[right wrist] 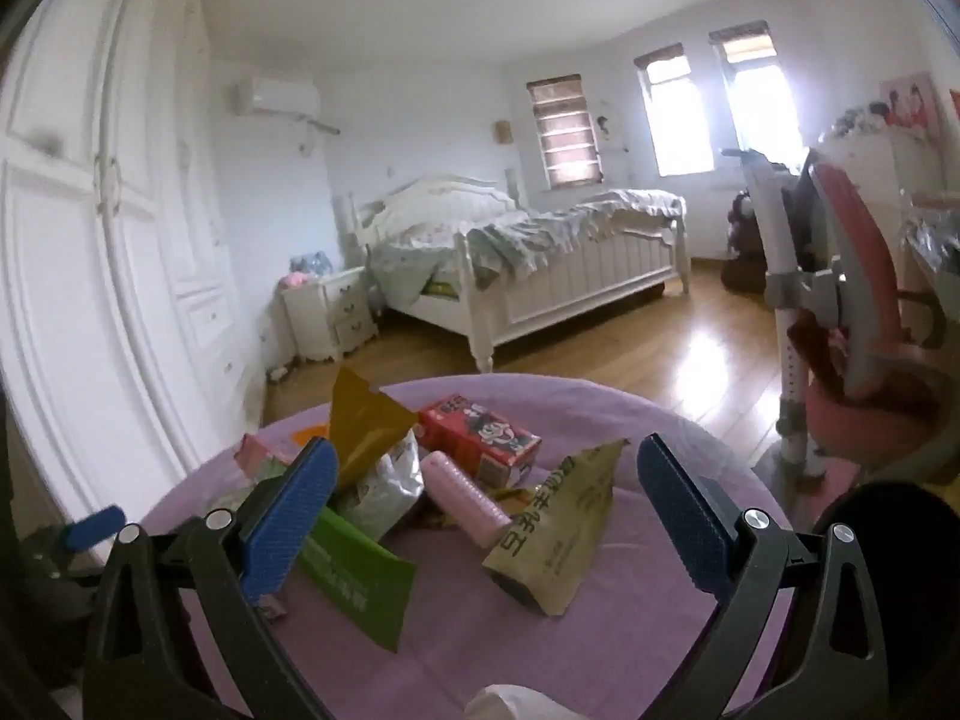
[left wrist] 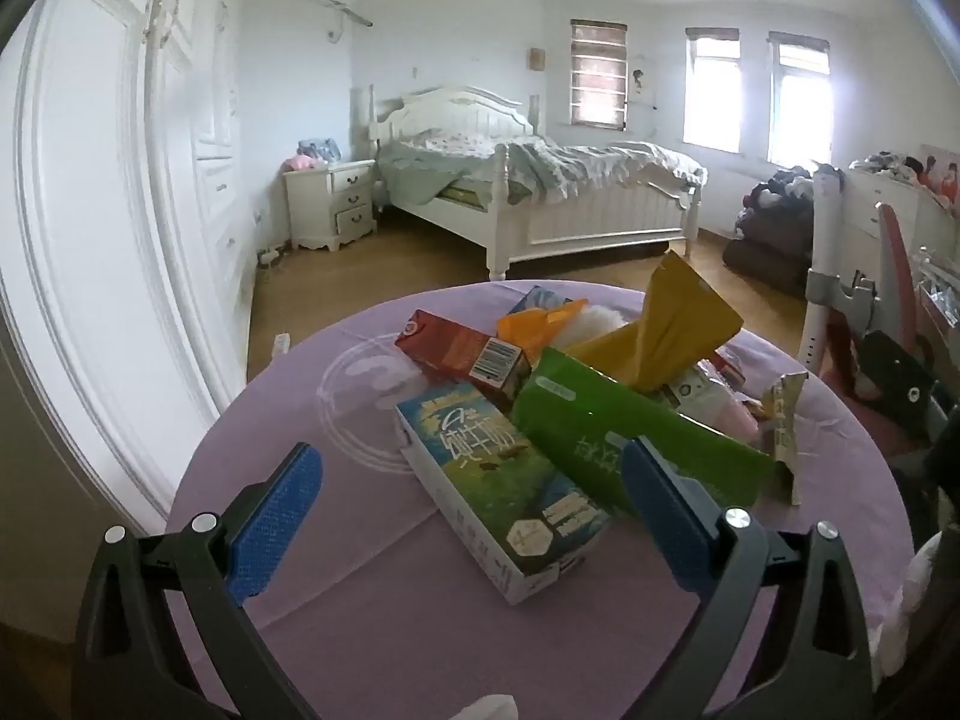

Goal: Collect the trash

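We're hovering both grippers wide open, holding nothing; crumpled packaging pile (left wrist: 576, 396) at 12 o'clock, nothing collected yet.

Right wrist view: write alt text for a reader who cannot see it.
The open right gripper hovers over snack trash on a round purple-covered table: a red carton, pink roll, olive wrapper and green packet. Behind is a white bed.
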`<state>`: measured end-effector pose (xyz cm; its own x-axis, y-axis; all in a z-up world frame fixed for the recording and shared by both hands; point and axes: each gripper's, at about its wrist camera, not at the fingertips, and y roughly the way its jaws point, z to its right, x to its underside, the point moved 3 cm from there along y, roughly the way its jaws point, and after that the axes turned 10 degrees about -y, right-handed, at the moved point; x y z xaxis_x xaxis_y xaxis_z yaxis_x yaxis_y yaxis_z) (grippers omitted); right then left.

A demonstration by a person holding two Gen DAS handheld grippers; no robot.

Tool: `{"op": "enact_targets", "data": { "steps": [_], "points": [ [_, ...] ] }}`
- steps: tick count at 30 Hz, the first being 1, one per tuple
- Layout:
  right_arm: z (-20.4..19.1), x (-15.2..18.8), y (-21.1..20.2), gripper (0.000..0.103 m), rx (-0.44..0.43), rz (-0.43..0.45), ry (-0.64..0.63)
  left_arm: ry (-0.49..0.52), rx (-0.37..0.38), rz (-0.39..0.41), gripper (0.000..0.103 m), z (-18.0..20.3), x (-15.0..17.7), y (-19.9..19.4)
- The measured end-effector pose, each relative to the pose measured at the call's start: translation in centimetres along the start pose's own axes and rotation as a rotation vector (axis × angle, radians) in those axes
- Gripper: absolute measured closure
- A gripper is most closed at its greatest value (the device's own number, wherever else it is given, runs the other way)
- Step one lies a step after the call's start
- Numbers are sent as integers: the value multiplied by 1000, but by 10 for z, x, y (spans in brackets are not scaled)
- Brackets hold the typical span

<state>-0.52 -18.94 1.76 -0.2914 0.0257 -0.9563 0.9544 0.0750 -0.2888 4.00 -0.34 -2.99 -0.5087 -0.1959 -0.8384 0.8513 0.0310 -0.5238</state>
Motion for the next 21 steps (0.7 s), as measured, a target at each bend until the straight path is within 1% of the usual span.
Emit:
{"op": "enact_targets", "data": {
  "steps": [6, 21],
  "points": [
    [5, 2, 2, 4, 3, -7, 38, -29, 7, -8, 5, -6, 1, 2],
    [9, 3, 3, 4, -5, -12, 48, -28, 6, -9, 5, -7, 2, 3]
  ]
}}
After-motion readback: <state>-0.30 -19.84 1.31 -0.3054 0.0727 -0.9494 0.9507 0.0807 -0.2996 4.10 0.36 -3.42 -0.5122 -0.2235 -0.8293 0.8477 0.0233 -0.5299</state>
